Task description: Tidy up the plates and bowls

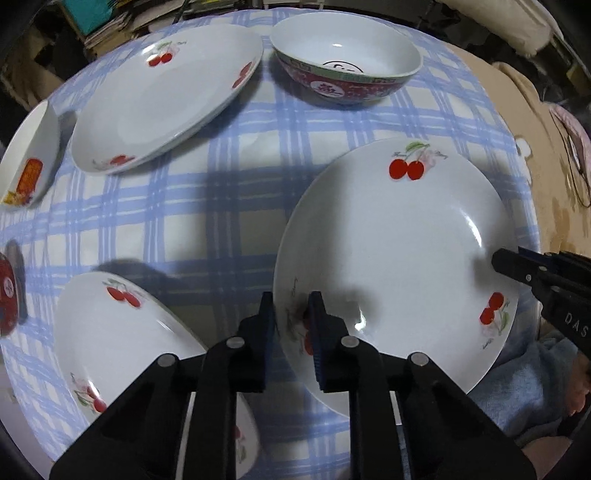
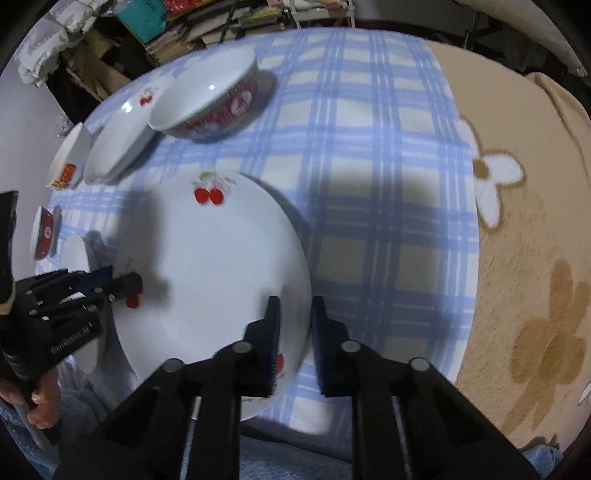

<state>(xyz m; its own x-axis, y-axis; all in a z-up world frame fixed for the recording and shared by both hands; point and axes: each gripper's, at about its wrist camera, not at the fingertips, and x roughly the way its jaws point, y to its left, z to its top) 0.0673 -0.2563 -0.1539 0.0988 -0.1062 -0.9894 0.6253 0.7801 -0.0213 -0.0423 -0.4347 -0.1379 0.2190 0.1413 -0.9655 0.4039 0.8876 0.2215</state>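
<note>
The cherry plate [image 1: 399, 258] on the checked desk [image 1: 229, 221] is grasped at opposite rims by the clenched left gripper [image 1: 291, 314] and right gripper [image 2: 295, 317].

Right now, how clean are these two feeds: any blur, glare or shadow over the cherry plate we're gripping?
Left wrist view: fairly sharp; gripper shadows darken the cherry plate, small glints on its right rim; fisheye bends the checked tablecloth. Right wrist view: motion-smeared, the red-patterned bowl soft, a broad shadow right of the plate.

Blue plaid tablecloth [image 2: 369, 155], beige flowered blanket [image 2: 517, 258], stacked books [image 2: 207, 29]
</note>
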